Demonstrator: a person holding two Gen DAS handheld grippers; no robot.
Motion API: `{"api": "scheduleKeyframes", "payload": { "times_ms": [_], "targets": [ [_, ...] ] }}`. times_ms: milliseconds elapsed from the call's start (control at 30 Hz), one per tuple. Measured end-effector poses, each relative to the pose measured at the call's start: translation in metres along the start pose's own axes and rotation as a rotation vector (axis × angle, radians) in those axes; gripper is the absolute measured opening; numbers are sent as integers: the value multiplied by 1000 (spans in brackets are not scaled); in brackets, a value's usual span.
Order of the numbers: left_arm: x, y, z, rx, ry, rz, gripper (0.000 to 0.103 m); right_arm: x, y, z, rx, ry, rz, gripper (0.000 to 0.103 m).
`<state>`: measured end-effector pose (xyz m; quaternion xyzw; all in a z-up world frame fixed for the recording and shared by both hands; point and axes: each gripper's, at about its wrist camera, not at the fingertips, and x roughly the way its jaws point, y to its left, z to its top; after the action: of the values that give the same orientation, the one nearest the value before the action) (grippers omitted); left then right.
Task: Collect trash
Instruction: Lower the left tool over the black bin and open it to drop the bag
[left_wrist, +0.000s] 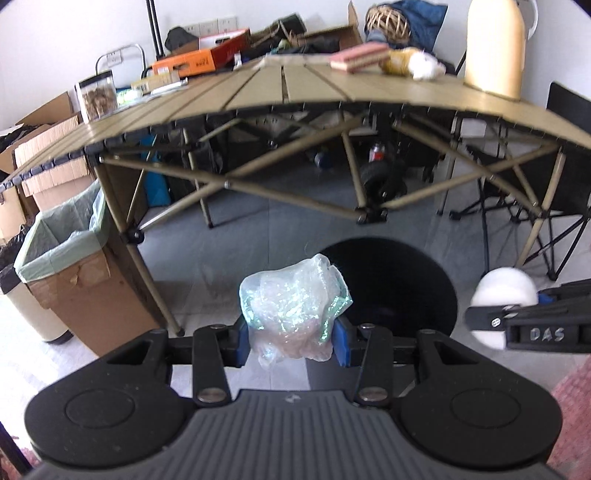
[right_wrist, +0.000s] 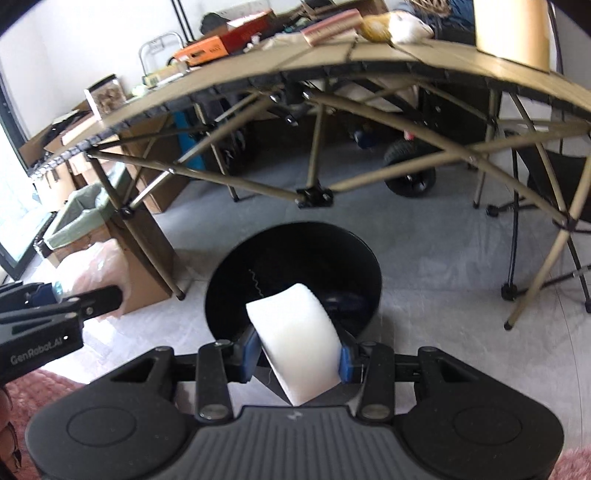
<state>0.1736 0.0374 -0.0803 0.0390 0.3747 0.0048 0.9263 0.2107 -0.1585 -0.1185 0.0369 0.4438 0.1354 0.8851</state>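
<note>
The left hand-held gripper (left_wrist: 291, 341) is clenched on a crumpled wad of clear plastic wrap (left_wrist: 293, 304), pressed between its 2 blue pads at the lower centre of the left wrist view. Just behind the wad, slightly right of centre, sits a round black bin (left_wrist: 406, 288) on the grey floor.

The right hand-held gripper (right_wrist: 297, 360) grasps a white foam piece (right_wrist: 295, 332) between its blue pads at the lower centre of the right wrist view. The foam tilts, its upper end overlapping the bin's (right_wrist: 291, 236) open mouth directly behind it.

A tan folding counter (left_wrist: 295, 85) spans the upper part of the frame. A cardboard box lined with a green bag (left_wrist: 62, 251) stands at the left edge.
</note>
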Motion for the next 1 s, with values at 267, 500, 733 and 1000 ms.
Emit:
{"api": "scheduleKeyframes", "payload": {
  "times_ms": [267, 500, 733, 1000],
  "targets": [
    [16, -2, -2, 1, 62, 13, 43, 12, -14, -2, 40, 34, -25, 40],
    [31, -5, -2, -1, 117, 9, 43, 17, -26, 0, 66, 40, -48, 40],
    [44, -10, 3, -5, 179, 3, 43, 24, -34, 4, 79, 40, -76, 40],
    [61, -25, 16, 4, 230, -28, 43, 29, -51, 6, 126, 32, -130, 40]
  ]
}}
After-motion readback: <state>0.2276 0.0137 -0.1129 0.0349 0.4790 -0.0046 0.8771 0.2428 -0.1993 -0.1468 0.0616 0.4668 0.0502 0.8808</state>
